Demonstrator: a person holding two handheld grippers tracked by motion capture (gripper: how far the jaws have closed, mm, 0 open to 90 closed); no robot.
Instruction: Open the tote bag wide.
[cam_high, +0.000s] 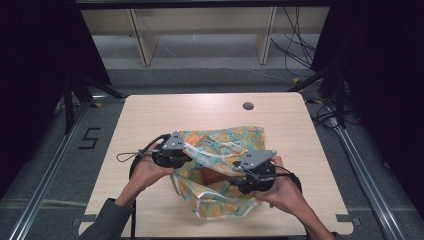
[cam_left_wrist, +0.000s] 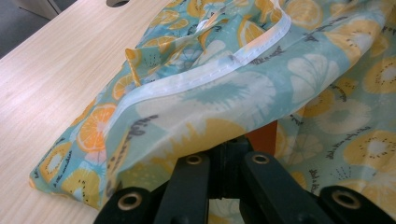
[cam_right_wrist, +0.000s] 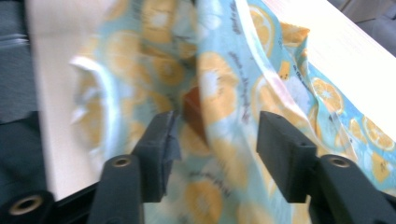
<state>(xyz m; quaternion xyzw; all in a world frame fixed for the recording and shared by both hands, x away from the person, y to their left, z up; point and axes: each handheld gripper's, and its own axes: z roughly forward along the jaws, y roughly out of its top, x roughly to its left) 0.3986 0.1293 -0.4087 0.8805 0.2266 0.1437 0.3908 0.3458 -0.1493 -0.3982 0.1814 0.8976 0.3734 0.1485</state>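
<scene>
A teal cloth bag (cam_high: 222, 142) printed with orange and kiwi slices lies on the wooden table (cam_high: 200, 107), its white-trimmed rim (cam_left_wrist: 201, 77) lifted. An orange-brown thing (cam_high: 210, 176) sits inside the mouth of the bag; its corner (cam_left_wrist: 264, 137) peeks out under the fabric. My left gripper (cam_high: 186, 153) is shut on the bag's rim at the left of the opening, and the cloth drapes over its jaws (cam_left_wrist: 224, 156). My right gripper (cam_high: 236, 176) stands open at the right of the opening. A fold of the bag (cam_right_wrist: 224, 93) and the orange-brown thing (cam_right_wrist: 192, 109) lie between its spread jaws (cam_right_wrist: 215, 133).
A round cable hole (cam_high: 248, 105) sits near the table's far edge. Bare tabletop lies left, right and beyond the bag. A black cable loop (cam_high: 131, 156) trails left of my left hand. Wooden shelving and loose cables stand on the floor behind the table.
</scene>
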